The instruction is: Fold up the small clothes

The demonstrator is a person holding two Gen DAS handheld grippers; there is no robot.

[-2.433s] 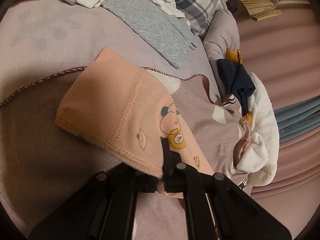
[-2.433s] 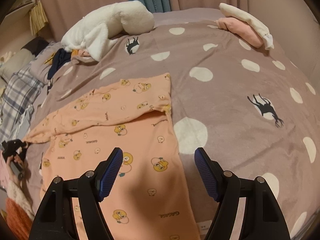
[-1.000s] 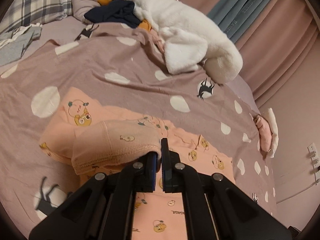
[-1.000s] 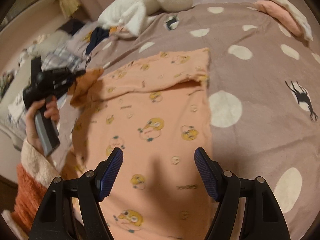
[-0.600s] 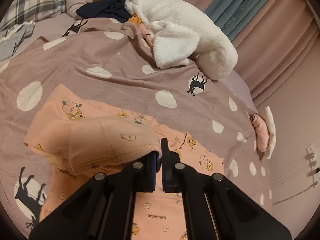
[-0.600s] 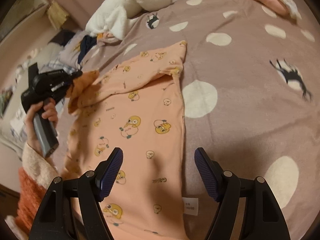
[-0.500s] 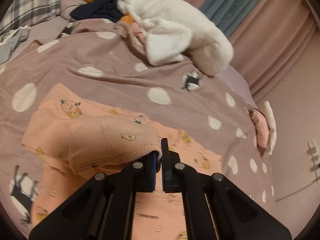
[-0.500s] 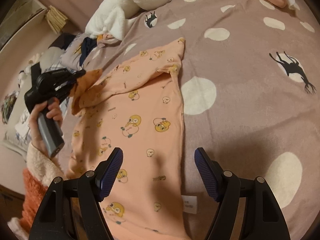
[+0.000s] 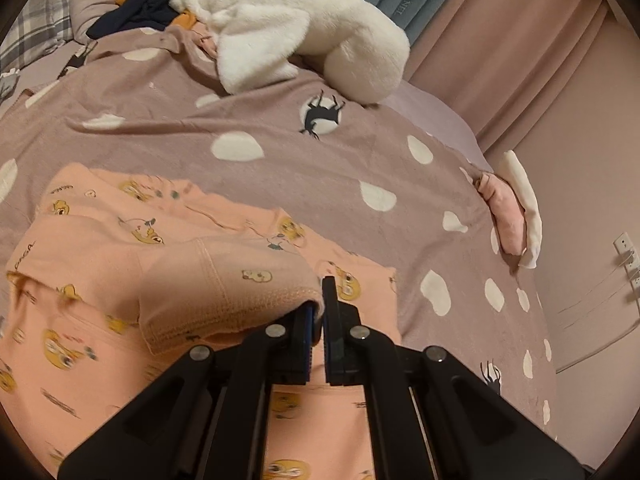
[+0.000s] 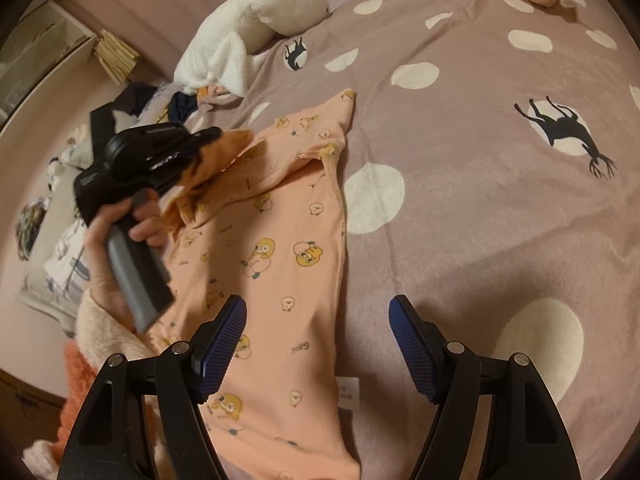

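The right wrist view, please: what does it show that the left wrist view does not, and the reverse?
Right only: the hand holding the left hand-held gripper, the open right hand-held gripper, a white label.
Left only: the cuff pinched shut in that gripper, wall sockets.
Both: peach garment, dotted blanket, white plush.

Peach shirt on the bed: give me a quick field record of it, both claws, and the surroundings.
garment: peach cartoon-print shirt, body flat on the polka-dot blanket
left claw: shut on the shirt's cuff, sleeve lifted over the body
right claw: open, empty, above the shirt's lower edge
label: white tag at the hem
nearby: white plush blanket; folded pink and white clothes at bed edge
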